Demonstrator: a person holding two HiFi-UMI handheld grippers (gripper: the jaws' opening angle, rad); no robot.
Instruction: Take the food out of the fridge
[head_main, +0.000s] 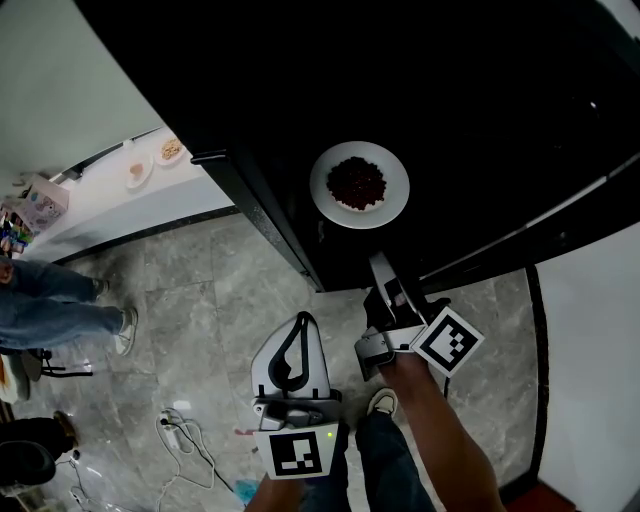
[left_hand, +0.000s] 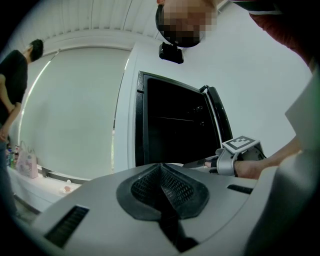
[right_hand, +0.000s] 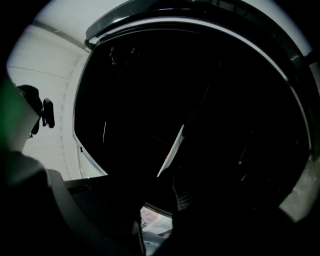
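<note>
One plate (head_main: 395, 200) of dark food (head_main: 356, 182), inside the black fridge (head_main: 480, 120), just ahead of the right gripper (head_main: 377, 262); jaws parted, plate rim edge-on right in front of them, contact unclear. Left gripper (head_main: 303, 320) low and back beside the right, jaws pressed together on nothing. Two small dishes (head_main: 137, 173) on a counter (head_main: 150, 205) far off left of both. Fridge front edge just left of the right gripper; open grey floor (head_main: 200, 300) below and around both grippers.

Grey left gripper (head_main: 300, 328), black-white marker cube (head_main: 297, 453), blue jeans (head_main: 395, 470)
</note>
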